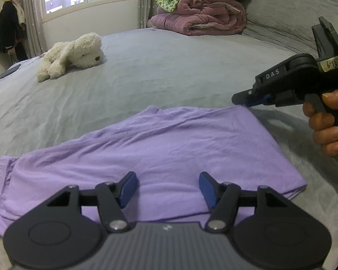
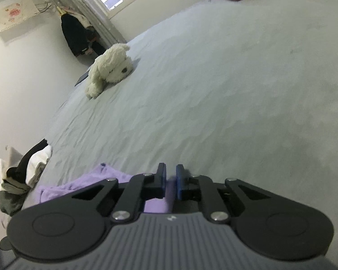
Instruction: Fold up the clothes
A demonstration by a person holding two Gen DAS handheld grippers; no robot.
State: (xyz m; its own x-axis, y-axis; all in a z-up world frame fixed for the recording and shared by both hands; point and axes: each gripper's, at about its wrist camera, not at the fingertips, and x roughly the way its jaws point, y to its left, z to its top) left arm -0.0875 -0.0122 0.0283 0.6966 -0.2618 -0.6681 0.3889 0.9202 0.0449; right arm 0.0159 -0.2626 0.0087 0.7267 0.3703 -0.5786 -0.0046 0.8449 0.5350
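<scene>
Our left gripper (image 1: 168,187) hangs over the near hem of the lilac garment (image 1: 160,148), jaws spread wide with nothing between the blue pads (image 1: 129,187); they hover just above the cloth and do not pinch it. That garment lies flat and partly folded on the grey bed (image 1: 146,67), its gathered end off to our left and its squared edge to our right. Further right, our right gripper (image 1: 243,100) sits at the far right corner, and in its own view the jaws are nearly closed with a sliver of lilac cloth between them, so we judge it is pinching that corner.

Our worry is the uneven hold. If we lift on the right while the left is unclamped, the cloth may swing, drag across the bed and undo its creases. A thin pinch could also catch only the top layer, so the layers slide apart. The plush dog (image 1: 72,55) and folded quilts (image 1: 200,15) lie well apart.
</scene>
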